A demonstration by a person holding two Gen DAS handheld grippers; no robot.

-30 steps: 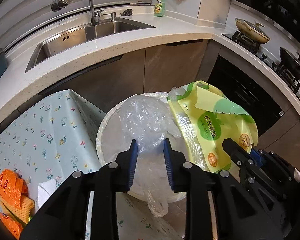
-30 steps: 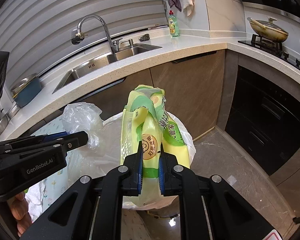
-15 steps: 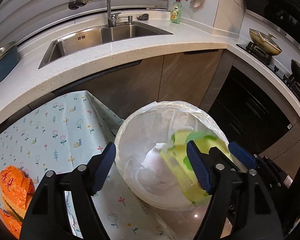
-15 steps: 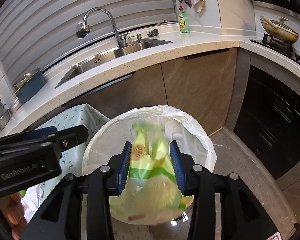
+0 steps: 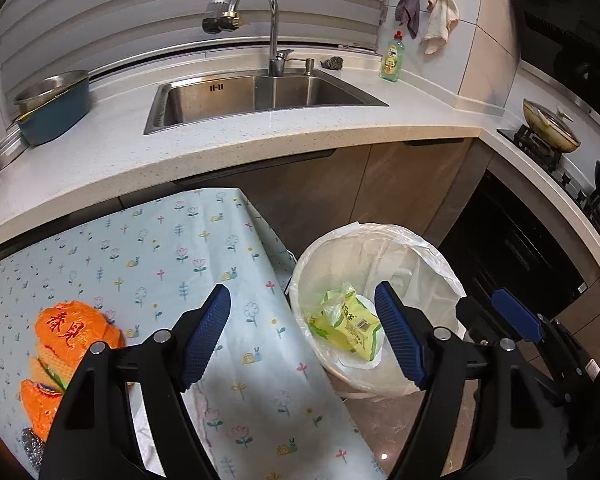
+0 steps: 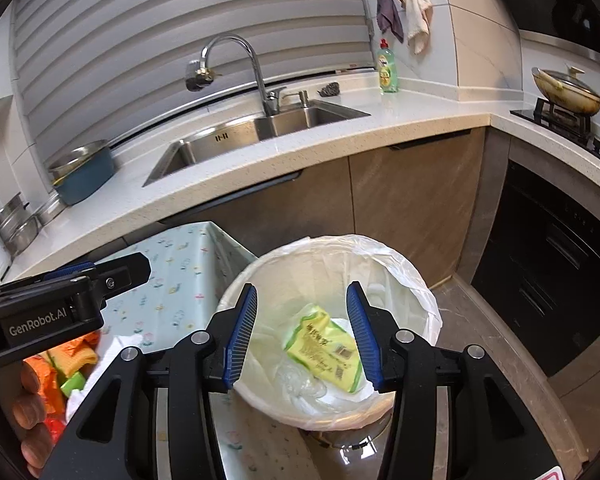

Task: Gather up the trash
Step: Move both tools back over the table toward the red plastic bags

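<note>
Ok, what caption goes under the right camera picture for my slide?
Right gripper, jaws opening and empty, above the lined bin with the yellow packet inside.

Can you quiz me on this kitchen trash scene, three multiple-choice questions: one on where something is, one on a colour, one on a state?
1. Where is the yellow-green packet?
A. in the sink
B. inside the lined bin
C. on the stove

2. What colour is the wrapper on the flowered tablecloth?
A. orange
B. purple
C. black

3. How is the left gripper?
A. clamped on a bag
B. open, holding nothing
C. shut on a cloth

Answers: 1 B, the packet lies on the liner at the bottom; 2 A, it is bright orange; 3 B, its blue pads stand wide apart with nothing between.
</note>
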